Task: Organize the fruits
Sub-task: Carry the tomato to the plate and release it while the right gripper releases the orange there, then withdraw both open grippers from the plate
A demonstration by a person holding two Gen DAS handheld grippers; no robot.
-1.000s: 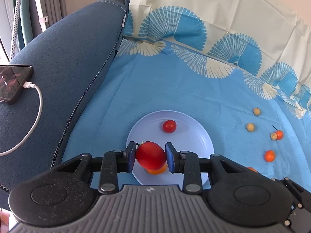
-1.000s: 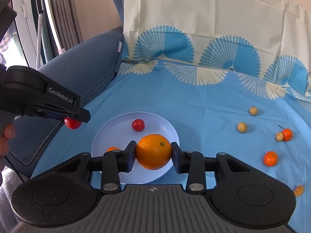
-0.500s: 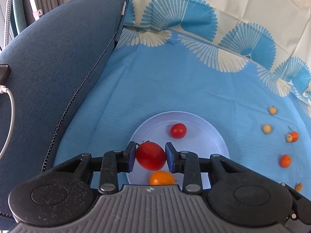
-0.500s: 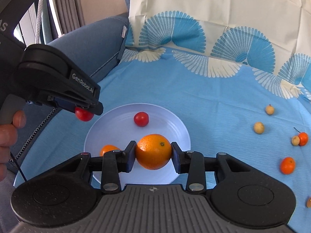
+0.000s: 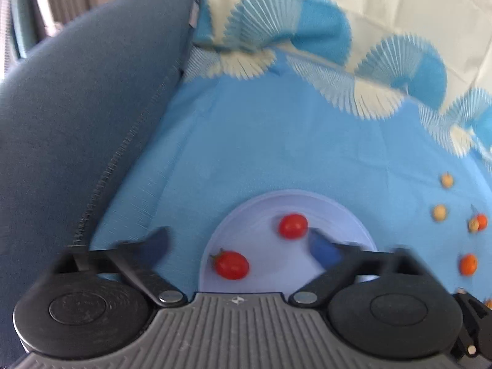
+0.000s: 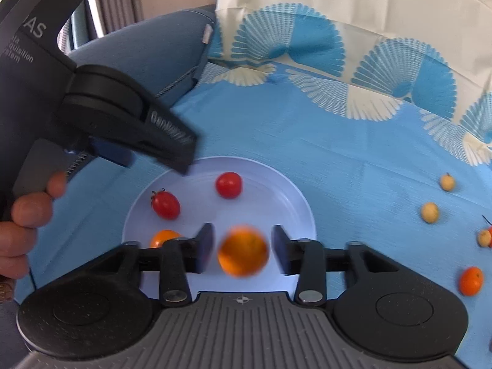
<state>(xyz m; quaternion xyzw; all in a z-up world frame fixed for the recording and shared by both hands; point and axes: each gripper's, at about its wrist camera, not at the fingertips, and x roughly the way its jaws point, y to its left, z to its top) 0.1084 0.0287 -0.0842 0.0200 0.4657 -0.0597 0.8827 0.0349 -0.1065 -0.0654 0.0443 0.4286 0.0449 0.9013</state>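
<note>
A pale blue plate (image 5: pixel 338 206) lies on the blue cloth. My left gripper (image 5: pixel 240 247) hangs over its near edge, jaws opening and spread wide, with nothing held. A stemmed tomato (image 5: pixel 231 265) lies free on the plate under it, near a round tomato (image 5: pixel 292 226). My right gripper (image 6: pixel 243 248) hovers over the plate (image 6: pixel 295 196) with jaws opening. A blurred orange (image 6: pixel 243 250) is between its pads, with a gap on each side. A small orange fruit (image 6: pixel 164 238) lies on the plate beside the left pad.
A hand (image 6: pixel 27 209) holds the left gripper (image 6: pixel 153 160) over the plate's left side. Loose on the cloth at the right are small yellowish fruits (image 6: pixel 429 212) and a small orange (image 6: pixel 470 280). A blue sofa arm (image 5: pixel 77 123) rises on the left.
The left jaws sprang wide and the stemmed tomato now lies on the plate. The right pads came off the orange, which looks blurred. Both grippers moved closer to the plate.
</note>
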